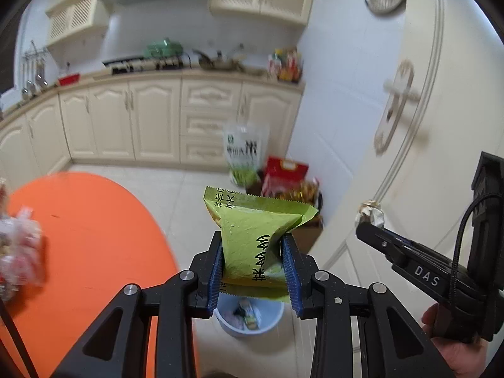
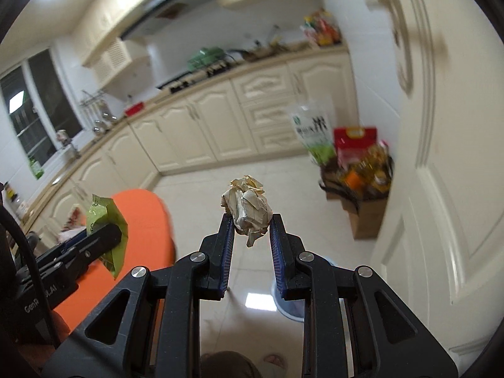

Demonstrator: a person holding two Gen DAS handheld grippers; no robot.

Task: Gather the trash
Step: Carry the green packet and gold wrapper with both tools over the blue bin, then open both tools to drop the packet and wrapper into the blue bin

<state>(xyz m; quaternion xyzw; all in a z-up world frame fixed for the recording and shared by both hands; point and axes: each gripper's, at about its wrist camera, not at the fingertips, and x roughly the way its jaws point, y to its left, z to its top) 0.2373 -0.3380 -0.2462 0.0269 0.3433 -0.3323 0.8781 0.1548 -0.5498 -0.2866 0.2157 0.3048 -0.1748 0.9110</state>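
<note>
- On my far left, the round orange desk (image 1: 88,236) carries a blurred clear bag of red-and-white packets (image 1: 19,245) at its edge; I can't tell if that counts as trash.
- My left tool (image 1: 252,261) is clamped on a crinkled green foil snack wrapper (image 1: 252,233), blue pads pressing both its sides, held in the air off the desk's edge.
- Directly below that wrapper, on the pale tiled floor (image 1: 189,189), stands a light blue round plastic bin (image 1: 249,318) with a few scraps already in it, so I judge part of the collecting is done.
- My right tool (image 2: 252,223) pinches a crumpled ball of beige paper (image 2: 247,209) between its tips, also in the air; the bin's rim shows only partly behind its right finger.
- By my reading, both pieces are picked up and neither is dropped yet; releasing them over the bin is what remains.
- Further right, a brown cardboard box of bottles and red packets (image 2: 362,189) sits against the cream panelled door (image 2: 441,157), near the bin but not blocking the drop.
- The two tools hang near each other, which I'd watch when lowering.
</note>
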